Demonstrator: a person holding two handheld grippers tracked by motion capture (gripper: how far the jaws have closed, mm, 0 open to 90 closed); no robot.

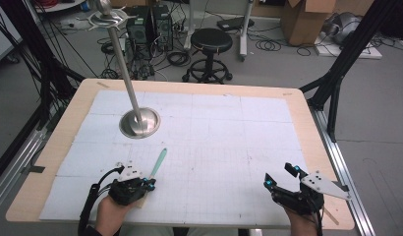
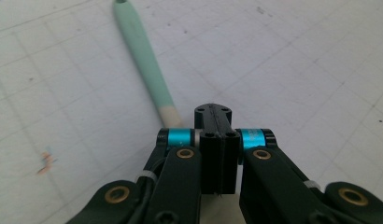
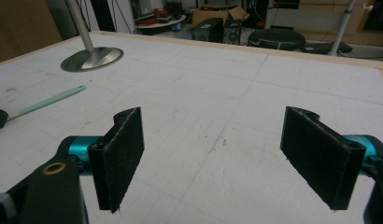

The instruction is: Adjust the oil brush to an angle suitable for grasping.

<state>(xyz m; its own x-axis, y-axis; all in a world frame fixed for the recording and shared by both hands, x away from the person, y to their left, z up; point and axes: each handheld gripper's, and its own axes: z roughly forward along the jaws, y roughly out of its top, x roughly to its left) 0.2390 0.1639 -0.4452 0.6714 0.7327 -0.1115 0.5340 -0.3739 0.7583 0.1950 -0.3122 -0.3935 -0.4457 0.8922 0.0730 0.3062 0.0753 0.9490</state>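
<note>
The mint-green utensil (image 2: 143,56) is lying on the white gridded mat (image 1: 229,147) of the table (image 1: 307,128), its slim handle pointing toward the steel stand (image 1: 139,123). Its pale near end is being gripped, it seems, by the left hand-held gripper (image 2: 216,140), whose jaws are pressed fully together; the contact itself is being hidden by the jaws. The right hand-held gripper (image 3: 222,158) is being held wide open and empty, well apart. A slip is being risked: the handle looks smooth, rounded plastic, and a pinch at its very end could let it pivot or drop once lifted. The stand's polished dome base could be struck.
</note>
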